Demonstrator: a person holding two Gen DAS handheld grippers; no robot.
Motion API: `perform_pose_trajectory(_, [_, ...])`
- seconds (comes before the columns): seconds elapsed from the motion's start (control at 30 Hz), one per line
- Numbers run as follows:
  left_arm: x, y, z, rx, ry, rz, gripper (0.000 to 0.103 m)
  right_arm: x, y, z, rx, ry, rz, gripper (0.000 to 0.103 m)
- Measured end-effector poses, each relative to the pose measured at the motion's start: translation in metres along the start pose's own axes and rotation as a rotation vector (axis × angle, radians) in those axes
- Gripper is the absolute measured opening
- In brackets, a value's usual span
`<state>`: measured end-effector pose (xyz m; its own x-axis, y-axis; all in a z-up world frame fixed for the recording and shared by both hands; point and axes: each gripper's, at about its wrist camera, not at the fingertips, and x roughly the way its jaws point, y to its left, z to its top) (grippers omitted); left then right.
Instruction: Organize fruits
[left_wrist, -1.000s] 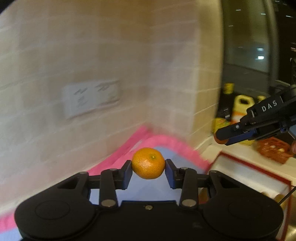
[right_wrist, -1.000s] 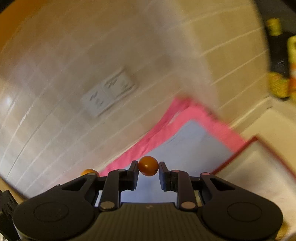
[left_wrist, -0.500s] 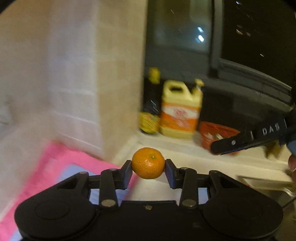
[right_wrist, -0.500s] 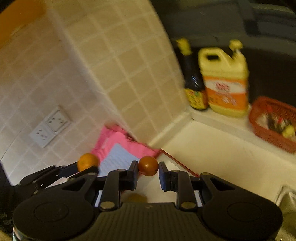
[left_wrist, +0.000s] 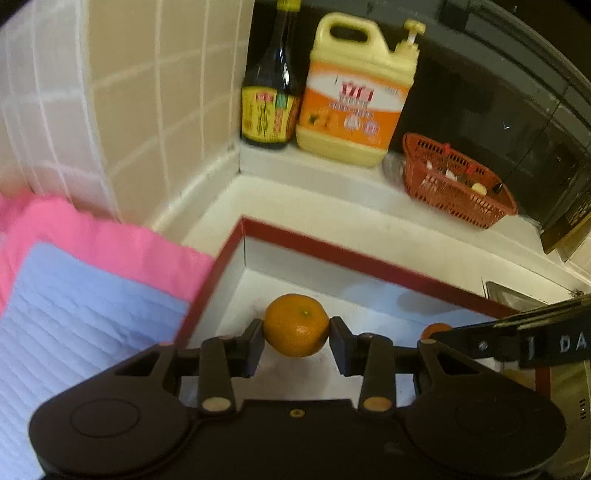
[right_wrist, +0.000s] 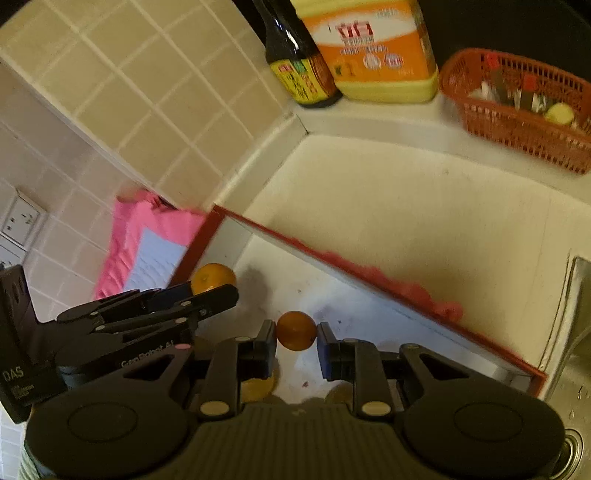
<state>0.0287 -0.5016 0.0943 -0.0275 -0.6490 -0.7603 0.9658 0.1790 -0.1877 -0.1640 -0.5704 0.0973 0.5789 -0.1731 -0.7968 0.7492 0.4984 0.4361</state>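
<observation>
Left wrist: bottle (left_wrist: 271, 85), jug (left_wrist: 356, 88), basket (left_wrist: 454, 184) behind tray (left_wrist: 369, 264)

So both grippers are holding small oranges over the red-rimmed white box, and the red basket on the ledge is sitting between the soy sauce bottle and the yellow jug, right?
Not quite. The red basket sits past the yellow jug, on its far side from the soy sauce bottle; the jug is the one in the middle, as the left wrist view shows. The rest holds: the left gripper and the right gripper each hold a small orange over the red-rimmed box.

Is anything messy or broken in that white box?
Yes, a little. The red-rimmed white box has dark smudges and specks on its floor, and its far red rim looks ragged and smeared, though blur may cause that. Nothing looks spilled.
</observation>
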Motion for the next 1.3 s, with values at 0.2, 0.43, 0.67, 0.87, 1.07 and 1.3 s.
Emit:
perform_pose_trajectory(0.2, [0.019,0.004,-0.004,-0.024,0.056,-0.003,0.046,0.027,0.0,-0.007,-0.007,0.04,-0.065,0.025])
perform_pose_trajectory(0.43, [0.031,0.008,-0.009,-0.05,0.088,-0.008,0.046,0.046,0.001,-0.012,-0.032,0.072,-0.124,0.026])
perform_pose_trajectory(0.67, [0.031,0.011,-0.01,-0.068,0.088,-0.015,0.046,0.045,0.0,-0.013,-0.037,0.076,-0.125,0.026])
perform_pose_trajectory(0.87, [0.019,0.007,-0.014,-0.051,0.059,-0.03,0.067,0.043,0.005,-0.015,-0.072,0.087,-0.111,0.048])
perform_pose_trajectory(1.07, [0.001,0.004,-0.016,-0.01,0.025,-0.013,0.075,0.035,0.016,-0.022,-0.126,0.069,-0.137,0.049])
perform_pose_trajectory(1.3, [-0.035,0.002,-0.017,0.01,-0.048,-0.001,0.075,0.013,0.037,-0.03,-0.212,0.008,-0.19,0.053])
